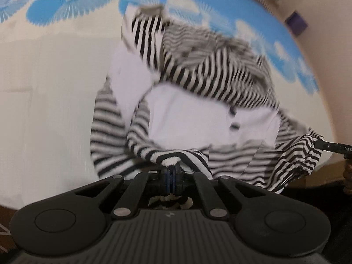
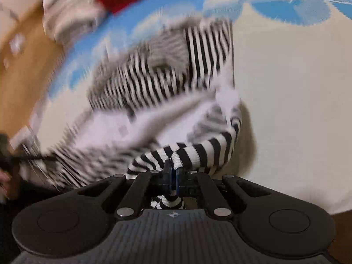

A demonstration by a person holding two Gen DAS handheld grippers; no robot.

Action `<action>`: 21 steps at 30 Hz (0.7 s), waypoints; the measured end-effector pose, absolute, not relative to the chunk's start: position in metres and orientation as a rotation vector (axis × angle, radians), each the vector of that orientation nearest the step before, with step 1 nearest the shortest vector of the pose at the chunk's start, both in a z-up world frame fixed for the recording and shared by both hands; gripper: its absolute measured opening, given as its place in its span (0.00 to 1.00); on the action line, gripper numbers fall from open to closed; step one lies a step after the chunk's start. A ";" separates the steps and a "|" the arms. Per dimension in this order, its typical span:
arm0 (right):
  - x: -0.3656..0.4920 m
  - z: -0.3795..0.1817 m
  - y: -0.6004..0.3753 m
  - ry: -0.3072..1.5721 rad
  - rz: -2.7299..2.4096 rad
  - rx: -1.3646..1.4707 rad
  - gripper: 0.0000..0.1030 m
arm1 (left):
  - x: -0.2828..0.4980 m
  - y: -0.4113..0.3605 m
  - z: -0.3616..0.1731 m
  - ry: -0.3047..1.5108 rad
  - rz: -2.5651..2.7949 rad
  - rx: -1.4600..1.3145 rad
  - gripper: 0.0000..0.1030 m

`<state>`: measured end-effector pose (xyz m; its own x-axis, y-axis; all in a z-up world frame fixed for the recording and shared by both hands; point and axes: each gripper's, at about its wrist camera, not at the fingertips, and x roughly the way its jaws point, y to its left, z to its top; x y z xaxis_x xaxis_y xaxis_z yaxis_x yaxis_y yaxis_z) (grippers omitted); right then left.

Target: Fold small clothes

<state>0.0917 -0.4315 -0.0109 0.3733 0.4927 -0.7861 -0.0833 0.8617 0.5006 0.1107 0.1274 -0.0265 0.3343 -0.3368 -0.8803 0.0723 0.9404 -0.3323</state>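
A small black-and-white striped garment (image 1: 198, 83) with a plain white front panel and dark buttons lies crumpled on a cream surface, its near edge lifted. My left gripper (image 1: 172, 169) is shut on a striped fold of that near edge. In the right wrist view the same striped garment (image 2: 154, 83) is blurred by motion, and my right gripper (image 2: 173, 171) is shut on a striped sleeve or cuff. At the right edge of the left wrist view, the right gripper (image 1: 319, 145) pinches the garment's other end.
The cream surface (image 1: 55, 99) has a blue-and-white cloud pattern (image 1: 88, 4) along its far side. A pile of red and pale cloth (image 2: 88, 2) lies at the far left beside a brown floor (image 2: 22, 70). A purple box (image 1: 297, 23) sits at the far right.
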 end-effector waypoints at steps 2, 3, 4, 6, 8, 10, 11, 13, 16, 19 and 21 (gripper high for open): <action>0.100 0.003 -0.446 1.077 0.383 0.484 0.02 | 0.119 0.132 -0.014 1.165 -0.287 -0.293 0.02; 0.105 0.008 -0.450 1.054 0.387 0.515 0.02 | 0.124 0.131 -0.007 1.153 -0.293 -0.305 0.02; 0.110 0.013 -0.451 1.038 0.393 0.535 0.02 | 0.132 0.132 -0.001 1.143 -0.299 -0.318 0.02; 0.123 0.024 -0.456 1.013 0.400 0.541 0.02 | 0.149 0.132 0.008 1.137 -0.297 -0.325 0.02; 0.141 0.034 -0.456 0.999 0.394 0.523 0.02 | 0.174 0.130 0.015 1.140 -0.280 -0.292 0.02; 0.162 0.041 -0.458 0.989 0.377 0.503 0.02 | 0.199 0.131 0.016 1.147 -0.259 -0.275 0.02; 0.175 0.043 -0.457 0.986 0.366 0.492 0.02 | 0.214 0.133 0.015 1.149 -0.242 -0.277 0.02; 0.202 0.043 -0.458 0.985 0.333 0.477 0.02 | 0.237 0.137 0.009 1.144 -0.210 -0.279 0.02; 0.236 0.031 -0.458 0.986 0.283 0.442 0.02 | 0.263 0.146 -0.013 1.153 -0.161 -0.348 0.02; 0.260 0.006 -0.455 1.010 0.240 0.426 0.02 | 0.282 0.147 -0.025 1.186 -0.115 -0.384 0.03; 0.270 -0.012 -0.451 1.064 0.193 0.426 0.02 | 0.290 0.142 -0.028 1.182 -0.124 -0.368 0.03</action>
<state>0.2699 -0.4510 -0.0119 0.4787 0.3543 -0.8034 0.0500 0.9025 0.4278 0.2897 0.1423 -0.0277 0.3802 -0.2848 -0.8800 -0.0966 0.9340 -0.3439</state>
